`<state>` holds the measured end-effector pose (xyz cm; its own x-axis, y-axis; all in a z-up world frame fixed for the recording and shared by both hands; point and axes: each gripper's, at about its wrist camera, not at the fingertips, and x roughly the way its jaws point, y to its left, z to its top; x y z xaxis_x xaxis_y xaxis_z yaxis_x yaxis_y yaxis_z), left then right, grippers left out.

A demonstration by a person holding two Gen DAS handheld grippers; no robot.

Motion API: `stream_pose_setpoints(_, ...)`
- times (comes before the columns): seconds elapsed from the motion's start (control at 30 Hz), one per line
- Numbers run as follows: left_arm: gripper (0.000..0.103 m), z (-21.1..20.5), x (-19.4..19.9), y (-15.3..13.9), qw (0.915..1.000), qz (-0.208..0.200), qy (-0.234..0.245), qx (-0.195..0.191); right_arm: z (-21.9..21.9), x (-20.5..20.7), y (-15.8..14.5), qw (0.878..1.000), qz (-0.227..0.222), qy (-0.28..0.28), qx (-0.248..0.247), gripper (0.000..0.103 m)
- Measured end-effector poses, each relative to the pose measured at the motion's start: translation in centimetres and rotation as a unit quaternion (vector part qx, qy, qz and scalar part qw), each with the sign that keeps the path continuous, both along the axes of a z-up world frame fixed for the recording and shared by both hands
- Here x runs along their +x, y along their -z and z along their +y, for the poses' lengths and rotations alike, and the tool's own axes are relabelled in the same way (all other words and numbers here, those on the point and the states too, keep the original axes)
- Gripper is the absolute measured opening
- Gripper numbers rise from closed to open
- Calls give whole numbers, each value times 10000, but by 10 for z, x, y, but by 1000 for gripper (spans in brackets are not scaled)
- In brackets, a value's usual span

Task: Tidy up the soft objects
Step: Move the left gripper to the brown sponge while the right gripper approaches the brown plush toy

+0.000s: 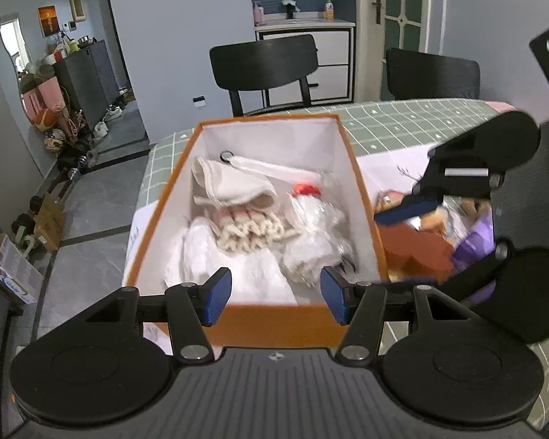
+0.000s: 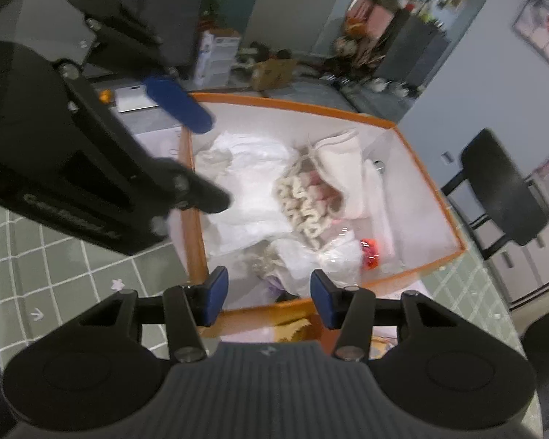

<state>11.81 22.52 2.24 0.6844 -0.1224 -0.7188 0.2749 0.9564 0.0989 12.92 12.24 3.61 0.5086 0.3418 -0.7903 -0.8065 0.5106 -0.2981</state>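
While both grippers hang over the counter (image 1: 402, 124) with its green grid cloth, the orange box (image 1: 164, 197) with white inner walls fills the middle of the left wrist view. Soft things lie inside it: a cream folded cloth (image 1: 234, 183) at upper left of the box, a knitted cream and pink piece (image 1: 249, 228) in the middle, white crumpled fabric (image 1: 219, 259) at lower left, and a clear plastic-wrapped white bundle (image 1: 314, 226) with a red-orange spot at right. Low in that frame, the left gripper (image 1: 276, 294) has its jaws released, blue pads apart with nothing between them. At right of the frame, the right gripper (image 1: 410, 208) hangs blurred above a heap of brown and purple items (image 1: 435, 252) just outside the box. From its own camera, the right gripper (image 2: 269, 296) also shows jaws released and empty over the box's near edge. Raised lettering on the left gripper's body at left of that view is too blurred to read.
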Motion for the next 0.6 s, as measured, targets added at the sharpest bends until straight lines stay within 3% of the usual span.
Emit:
stream_pose_setpoints(0.2,66,-7,-27,8,9998,26,197,18,-25,-13,-9,9988,-50,274,411,50)
stream_pose_setpoints(0.6,68,-20,-63,36,9992,144,328,-186,-79,-69,-5,9974,250,185,651,51)
